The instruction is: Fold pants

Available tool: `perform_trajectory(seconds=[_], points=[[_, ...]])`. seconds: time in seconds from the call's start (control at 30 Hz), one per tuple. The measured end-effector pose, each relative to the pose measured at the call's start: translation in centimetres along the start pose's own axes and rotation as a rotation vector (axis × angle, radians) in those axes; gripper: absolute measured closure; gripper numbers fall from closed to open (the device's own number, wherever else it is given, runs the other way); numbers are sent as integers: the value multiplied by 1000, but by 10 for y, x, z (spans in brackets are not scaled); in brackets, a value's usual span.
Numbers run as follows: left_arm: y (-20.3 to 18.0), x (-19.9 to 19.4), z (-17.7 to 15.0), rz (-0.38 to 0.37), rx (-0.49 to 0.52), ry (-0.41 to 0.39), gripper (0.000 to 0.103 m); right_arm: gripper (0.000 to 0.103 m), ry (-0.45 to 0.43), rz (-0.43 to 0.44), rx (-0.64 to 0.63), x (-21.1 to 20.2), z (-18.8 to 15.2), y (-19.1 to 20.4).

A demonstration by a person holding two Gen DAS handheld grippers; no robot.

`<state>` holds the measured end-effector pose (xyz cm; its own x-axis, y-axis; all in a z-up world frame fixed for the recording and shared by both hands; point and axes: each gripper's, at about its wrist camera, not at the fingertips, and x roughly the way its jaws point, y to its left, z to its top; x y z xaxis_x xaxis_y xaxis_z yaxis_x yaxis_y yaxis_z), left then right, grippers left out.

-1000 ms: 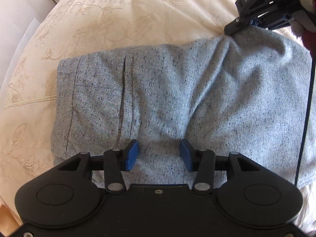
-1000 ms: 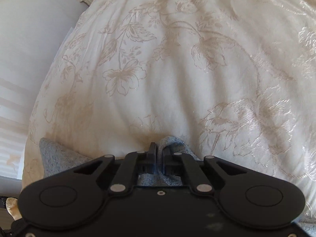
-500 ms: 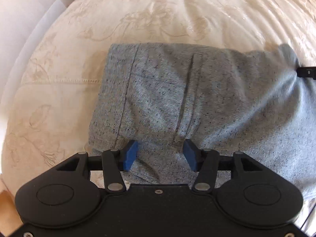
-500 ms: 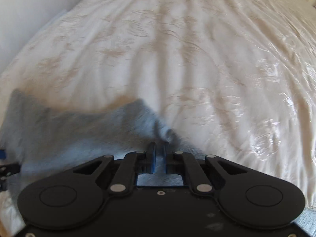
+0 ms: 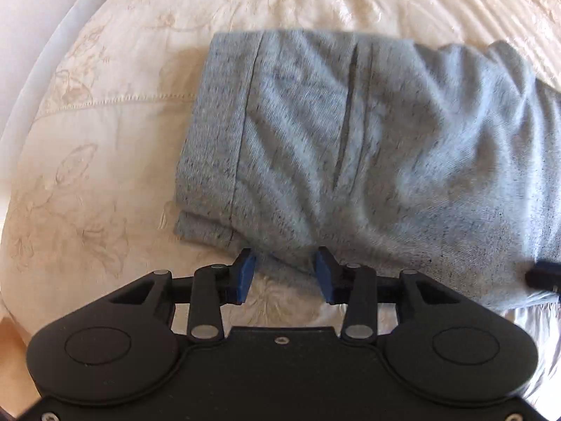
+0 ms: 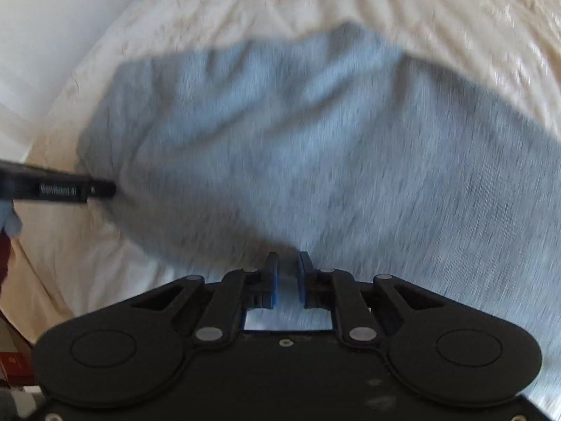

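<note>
The grey speckled pants point(image 5: 350, 147) lie folded on a cream embroidered bedspread point(image 5: 105, 122), waistband to the left with a pocket slit showing. My left gripper point(image 5: 284, 270) is open, its blue pads straddling the near edge of the cloth. In the right wrist view the pants point(image 6: 315, 147) fill the middle, blurred by motion. My right gripper point(image 6: 287, 270) sits at their near edge, jaws slightly apart, with no cloth seen between them. The left gripper's finger point(image 6: 70, 189) shows at the left; the right gripper's tip point(image 5: 543, 275) shows at the left view's right edge.
The bedspread point(image 6: 350, 0) spreads all around the pants. A white wall or headboard point(image 6: 42, 17) lies at the upper left. A red box point(image 6: 14, 368) sits off the bed's edge at the lower left.
My right gripper carried the pants' far end over toward me, then let go with its jaws slightly parted. My left gripper drew back to the pants' near edge.
</note>
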<state>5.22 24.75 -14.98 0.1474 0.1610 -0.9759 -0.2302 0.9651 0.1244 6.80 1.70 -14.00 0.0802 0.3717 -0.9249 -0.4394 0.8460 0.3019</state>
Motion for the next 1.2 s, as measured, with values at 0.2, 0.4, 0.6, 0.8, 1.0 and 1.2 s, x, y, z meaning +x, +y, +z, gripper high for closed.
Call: perform_trajectory(seconds=[0.2,0.4,0.6,0.8,1.0,1.2], points=[[-5,-16,-14,-12,-15,-11,59,87,-97,-33,147,-42,-42,1],[-53,-49,-11,-69,96,-125,60,79,-228,-201,378,-84,-52,-57],[-105,-65,-13,-119,169,-156,59,77,-304,-277,585,-132,-83,-127],[-162,-74,-28,-108,228,-177,59,72,-367,-311,760,-167,-132,-210],[-236,-88,-49,-65,190,-167,59,68,-417,-298,927,-199,-196,-315],[-328,-101,-73,-71,217,-134,59,65,-477,-264,1045,-217,-241,-404]])
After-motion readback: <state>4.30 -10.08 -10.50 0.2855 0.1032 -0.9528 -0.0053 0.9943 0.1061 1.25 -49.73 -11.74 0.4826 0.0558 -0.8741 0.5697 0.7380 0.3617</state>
